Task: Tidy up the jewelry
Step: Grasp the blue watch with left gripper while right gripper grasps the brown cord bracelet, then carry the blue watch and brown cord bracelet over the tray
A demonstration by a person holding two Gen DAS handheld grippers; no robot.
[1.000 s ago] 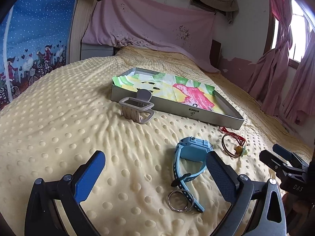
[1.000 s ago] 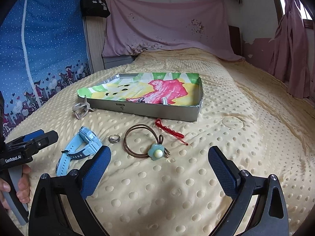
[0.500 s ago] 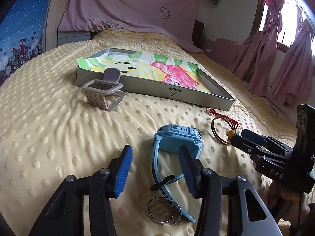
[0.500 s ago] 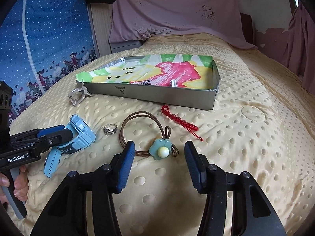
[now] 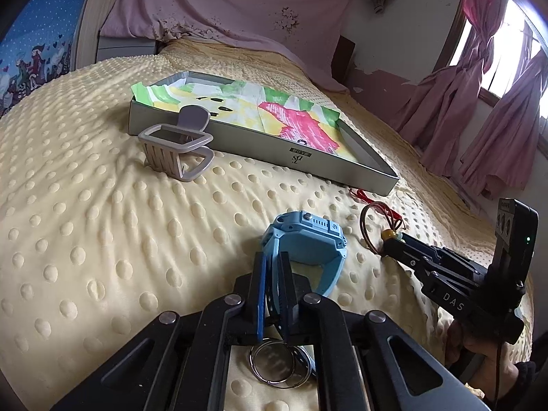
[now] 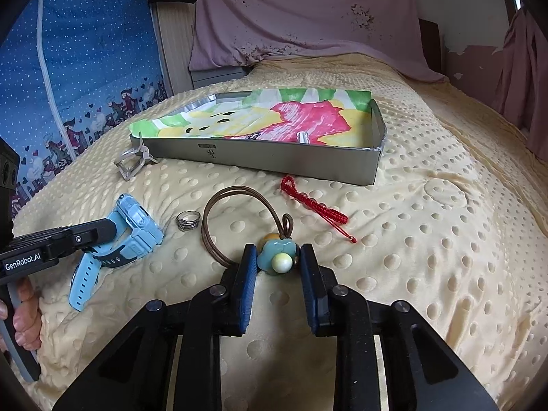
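Now left tongs (image 5: 272, 284) pinch the watch strap (image 5: 274, 294); right tongs (image 6: 277, 267) flank the flower charm (image 6: 274, 257).

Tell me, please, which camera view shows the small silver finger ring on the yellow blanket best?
The right wrist view: the small silver finger ring lies in plain sight between the blue smartwatch and the brown cord loop. In the left wrist view I cannot find it; the watch probably hides it.

Occlusions and unreadable detail, both wrist views

Light blue plastic watch (image 5: 304, 239): strap hidden between the jaws. Two steel key rings (image 5: 274, 363) partly covered by gripper frame. Small print on grey metal tray wall (image 5: 298, 156) unreadable.
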